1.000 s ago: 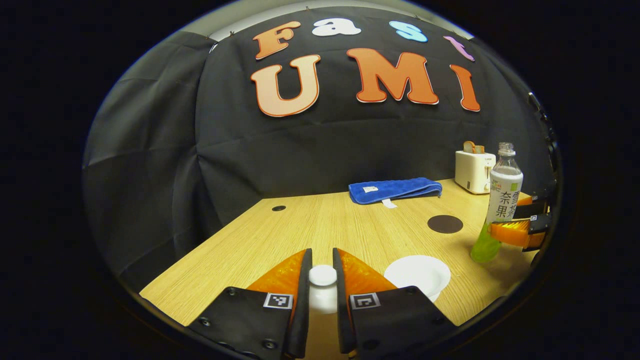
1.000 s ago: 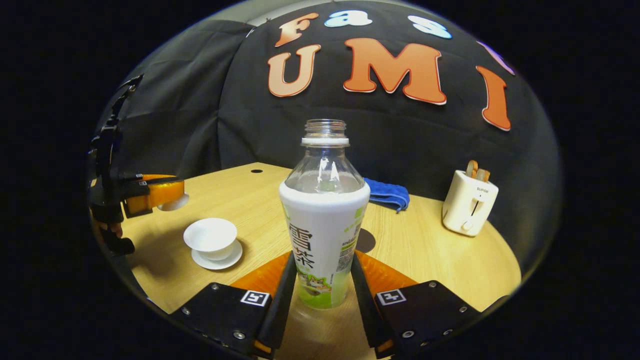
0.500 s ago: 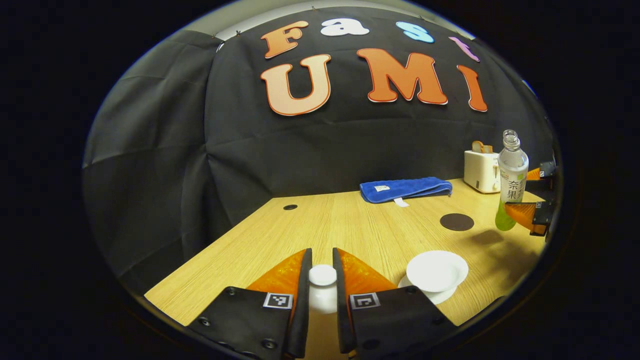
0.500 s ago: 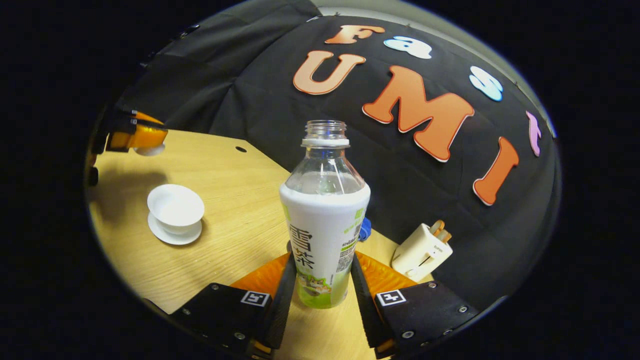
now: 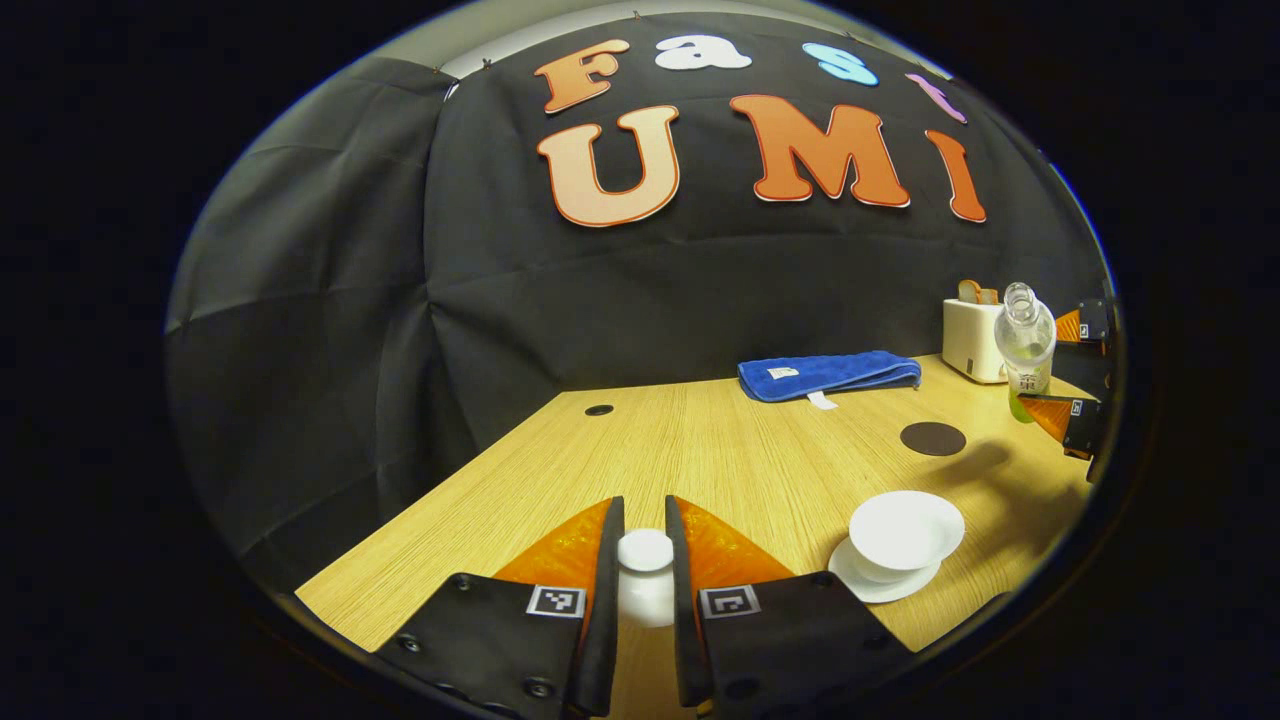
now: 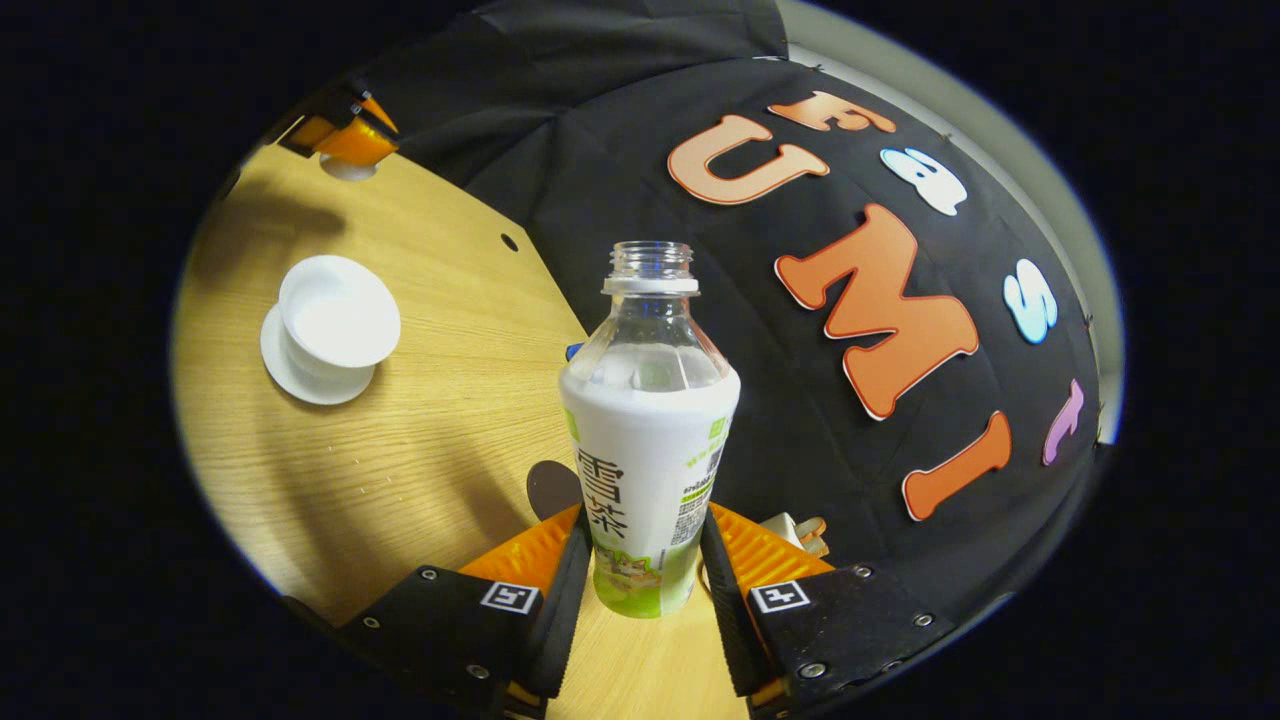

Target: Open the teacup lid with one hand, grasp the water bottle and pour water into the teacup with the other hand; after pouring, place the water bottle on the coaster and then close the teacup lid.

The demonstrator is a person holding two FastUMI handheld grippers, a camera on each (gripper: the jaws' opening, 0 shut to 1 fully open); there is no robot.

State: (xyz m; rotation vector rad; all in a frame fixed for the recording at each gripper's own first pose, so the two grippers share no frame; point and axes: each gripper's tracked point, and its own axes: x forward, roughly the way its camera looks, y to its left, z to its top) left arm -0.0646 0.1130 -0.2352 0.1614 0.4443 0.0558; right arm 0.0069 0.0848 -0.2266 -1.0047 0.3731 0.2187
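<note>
While the white teacup (image 5: 905,533) sat open on its saucer (image 5: 880,585) at the near right of the desk (image 5: 700,460), the left tongs (image 5: 645,545) squeezed its lid (image 5: 645,550) by the knob. The right tongs (image 6: 645,560) pinched the water bottle (image 6: 648,440) and held it tipped in the air. The dark coaster (image 5: 932,438) lay farther back, with a blue towel (image 5: 828,374) and a toaster (image 5: 972,338) beyond.

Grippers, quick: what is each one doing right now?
Left gripper: shut on the teacup lid, held off the teacup.
Right gripper: shut on the water bottle, which is tilting toward the teacup.
</note>
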